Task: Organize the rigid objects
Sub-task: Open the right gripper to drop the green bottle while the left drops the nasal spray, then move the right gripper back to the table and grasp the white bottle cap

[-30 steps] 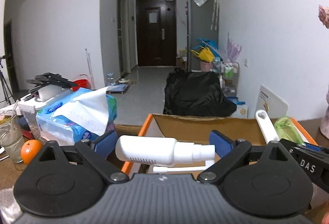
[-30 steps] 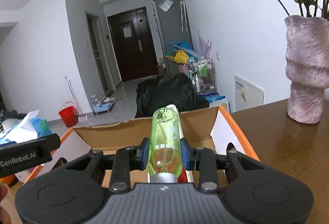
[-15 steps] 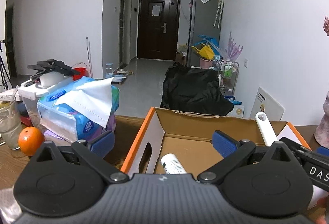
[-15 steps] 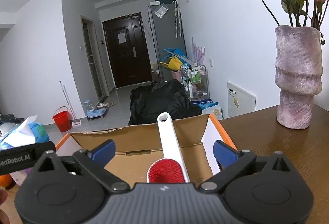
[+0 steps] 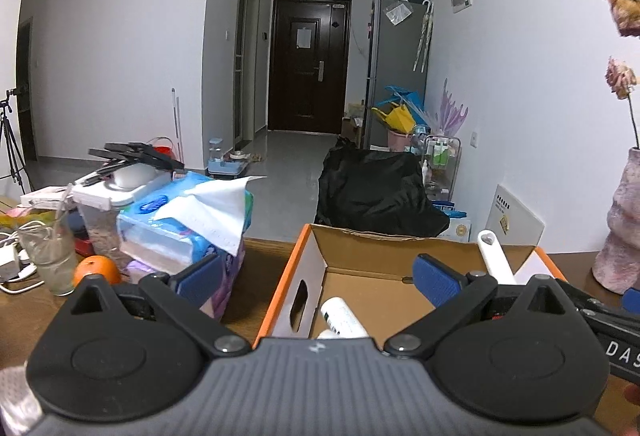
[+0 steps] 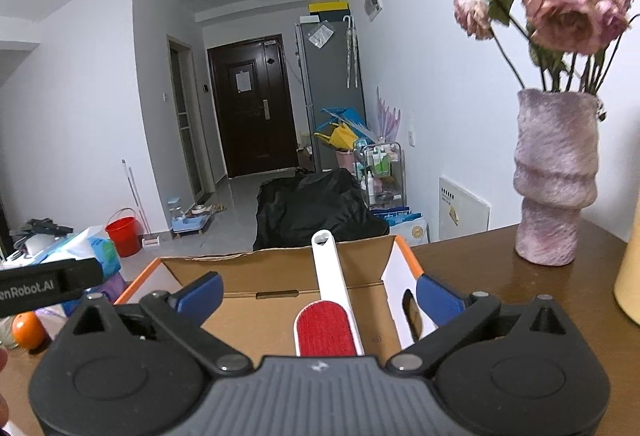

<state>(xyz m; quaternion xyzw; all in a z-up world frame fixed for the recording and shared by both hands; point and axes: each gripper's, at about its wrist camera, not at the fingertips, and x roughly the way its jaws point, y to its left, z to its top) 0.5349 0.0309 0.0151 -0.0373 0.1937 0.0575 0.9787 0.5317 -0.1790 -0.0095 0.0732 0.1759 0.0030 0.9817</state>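
Green bottle released | both tongs (image 5: 316,276) (image 6: 318,294) wide, empty | lint brush (image 6: 330,300) handle points away

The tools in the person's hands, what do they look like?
Both match. The left tool and right tool each have a ribbed grey body, two round black discs, black linkage arms with silver pins, and blue fingertips. White lettering runs along each tool's side. No cables or sleeves show.

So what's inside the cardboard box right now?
Inside the box: a white bottle lying down, and a lint brush with a red pad, its white handle leaning on the far wall. The grippers' bodies cover the near part of the floor.
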